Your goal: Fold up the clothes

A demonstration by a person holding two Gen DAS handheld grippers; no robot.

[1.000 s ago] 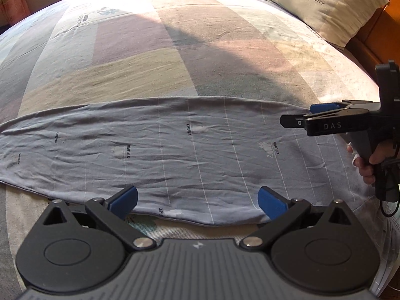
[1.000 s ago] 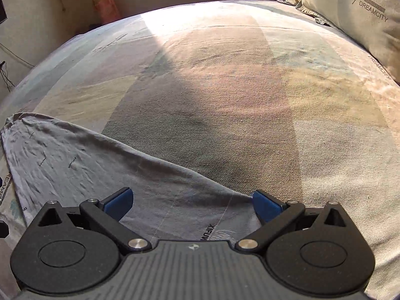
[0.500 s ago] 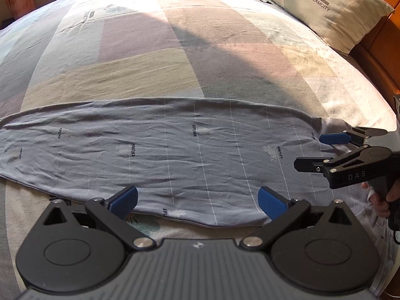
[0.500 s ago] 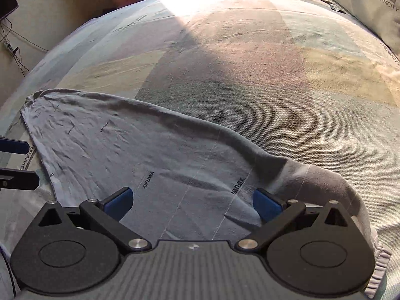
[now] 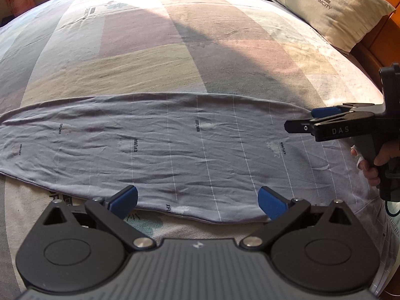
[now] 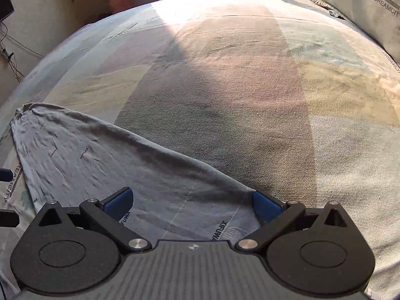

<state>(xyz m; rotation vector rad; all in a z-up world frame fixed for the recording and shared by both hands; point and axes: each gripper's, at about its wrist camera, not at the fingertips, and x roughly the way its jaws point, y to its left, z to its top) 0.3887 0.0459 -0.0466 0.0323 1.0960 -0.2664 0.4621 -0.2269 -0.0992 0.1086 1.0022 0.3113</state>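
A grey garment [image 5: 175, 150] with thin white lines and small "XIFUWA" prints lies spread flat and wide across the bed. My left gripper [image 5: 197, 200] is open, its blue pads [image 5: 125, 197] hovering over the garment's near hem with nothing between them. At the right, a hand [image 5: 370, 162] holds my right gripper [image 5: 305, 120] over the garment's right end. In the right wrist view the garment [image 6: 100, 160] stretches away to the left, and the right gripper [image 6: 192, 203] is open over its near end. The cloth lies flat under the gripper, not pinched.
A patchwork bedsheet [image 5: 150, 57] covers the bed. A pillow printed "DREAMCITY" [image 5: 332, 7] leans by the wooden headboard [image 5: 382, 37] at the far right and shows in the right wrist view as the pillow [image 6: 370, 7]. Cables [image 6: 7, 57] hang on the wall left of the bed.
The right gripper dipped down and back half a second ago, then rose and came forward again over the garment's right end. The left gripper and the garment have hardly moved.
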